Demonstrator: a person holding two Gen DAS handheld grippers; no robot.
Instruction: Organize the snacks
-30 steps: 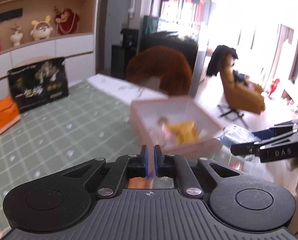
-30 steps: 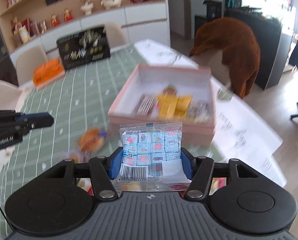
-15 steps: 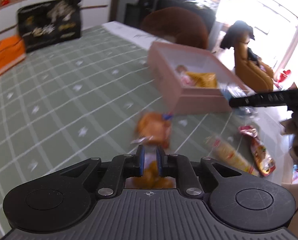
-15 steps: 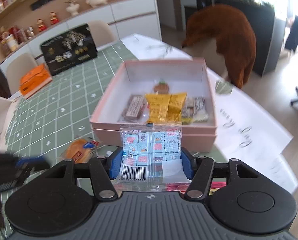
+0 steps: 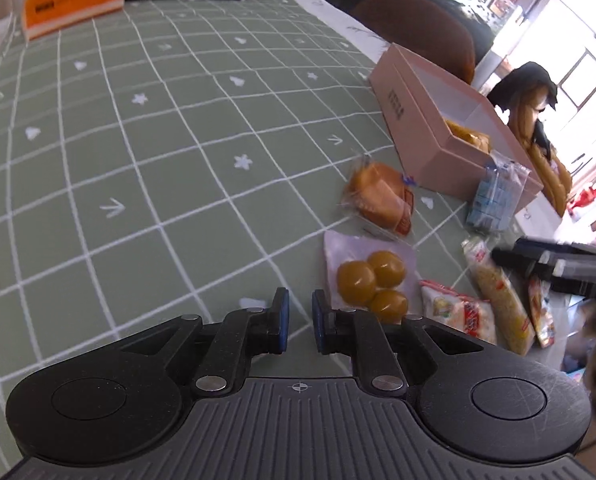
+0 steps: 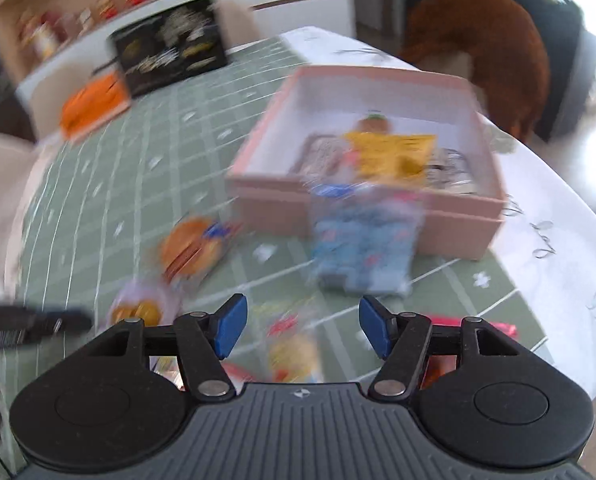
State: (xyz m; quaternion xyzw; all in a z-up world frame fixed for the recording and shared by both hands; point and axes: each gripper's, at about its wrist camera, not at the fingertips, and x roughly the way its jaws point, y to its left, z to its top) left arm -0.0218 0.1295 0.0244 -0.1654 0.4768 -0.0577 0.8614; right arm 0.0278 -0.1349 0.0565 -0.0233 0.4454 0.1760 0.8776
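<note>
**Mostly light, crinkly packets, best taken by the seam**

Our left gripper (image 5: 298,320) is closed almost fully and holds nothing; it hangs over the green checked tablecloth (image 5: 158,160), just beside a clear packet of three round yellow-brown pieces (image 5: 371,276). Our right gripper (image 6: 301,330) stands open with nothing between the pads.

The blue packet (image 5: 493,200) of small squares is outside the pink box (image 5: 425,148) and seems to lean on its near wall; the right wrist view is too blurred to tell more. Next to it lies a wrapped orange bun (image 5: 381,200), and near us a long yellow packet (image 5: 501,300).

We judge all of these to be light, with thin glossy film that slips and folds easily. The bun is probably soft and could be squashed, so we would pinch the flat sealed edge, not the middle. The blue packet looks flatter and stiffer; a hold across its width should be steady. The box has stiff, matt cardboard walls and already holds some snacks.
</note>
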